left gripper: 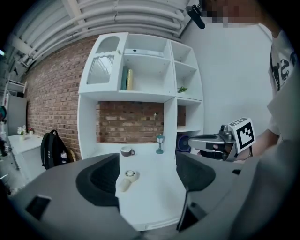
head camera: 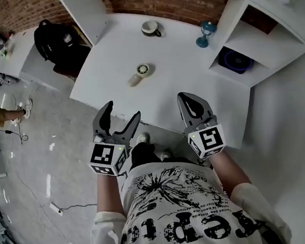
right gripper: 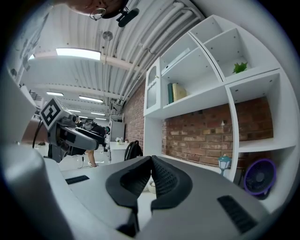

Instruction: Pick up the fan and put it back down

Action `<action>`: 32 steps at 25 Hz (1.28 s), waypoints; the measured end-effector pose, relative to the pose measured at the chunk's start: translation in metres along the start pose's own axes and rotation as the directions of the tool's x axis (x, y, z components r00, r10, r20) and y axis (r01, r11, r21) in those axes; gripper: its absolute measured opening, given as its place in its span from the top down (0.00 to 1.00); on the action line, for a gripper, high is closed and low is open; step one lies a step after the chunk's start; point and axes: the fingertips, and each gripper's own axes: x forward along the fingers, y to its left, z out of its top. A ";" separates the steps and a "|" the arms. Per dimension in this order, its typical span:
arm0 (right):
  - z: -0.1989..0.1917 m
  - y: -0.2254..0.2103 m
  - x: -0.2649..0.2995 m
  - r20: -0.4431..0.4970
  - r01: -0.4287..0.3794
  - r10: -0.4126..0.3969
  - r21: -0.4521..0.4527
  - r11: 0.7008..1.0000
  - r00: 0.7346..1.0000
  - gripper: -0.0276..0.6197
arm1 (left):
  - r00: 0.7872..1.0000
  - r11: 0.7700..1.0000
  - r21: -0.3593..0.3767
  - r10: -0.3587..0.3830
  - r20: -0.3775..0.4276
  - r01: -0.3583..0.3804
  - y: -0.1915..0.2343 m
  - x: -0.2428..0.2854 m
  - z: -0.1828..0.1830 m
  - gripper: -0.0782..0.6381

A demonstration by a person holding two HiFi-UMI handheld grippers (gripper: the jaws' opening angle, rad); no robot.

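Here the white table (head camera: 109,58) lies ahead of the person, and both grippers hang in the air just off its near edge, touching nothing on it. The left gripper (head camera: 122,110) has its jaws spread wide; its own view shows only the bare tabletop between them, so it holds nothing. The right gripper (head camera: 188,96) has its jaws pressed together at the tips, with nothing caught between the ribbed pads.

The small cream handheld fan (head camera: 140,74) lies flat near the middle of the table, well apart from both grippers. Its round head points toward the table's far side and its handle toward the near left. In the left gripper view it shows in the gap between the open jaws, but far beyond them.

At the table's far edge stands a cup (head camera: 150,28) with a dark handle. To its right, also near the far edge, is a little blue lantern-shaped ornament (head camera: 205,33). A white shelf unit (head camera: 273,42) rises along the table's right side, and a purple fan (head camera: 235,61) stands in its lowest compartment, at tabletop level. Beyond the table's far left corner a black backpack (head camera: 56,42) rests against another white desk.
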 end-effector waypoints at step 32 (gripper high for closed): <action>-0.121 -0.129 0.168 -0.314 0.442 -0.407 0.048 0.896 0.858 0.93 | 0.698 0.900 0.016 -0.327 -0.637 0.436 0.110 0.329 -0.179 0.37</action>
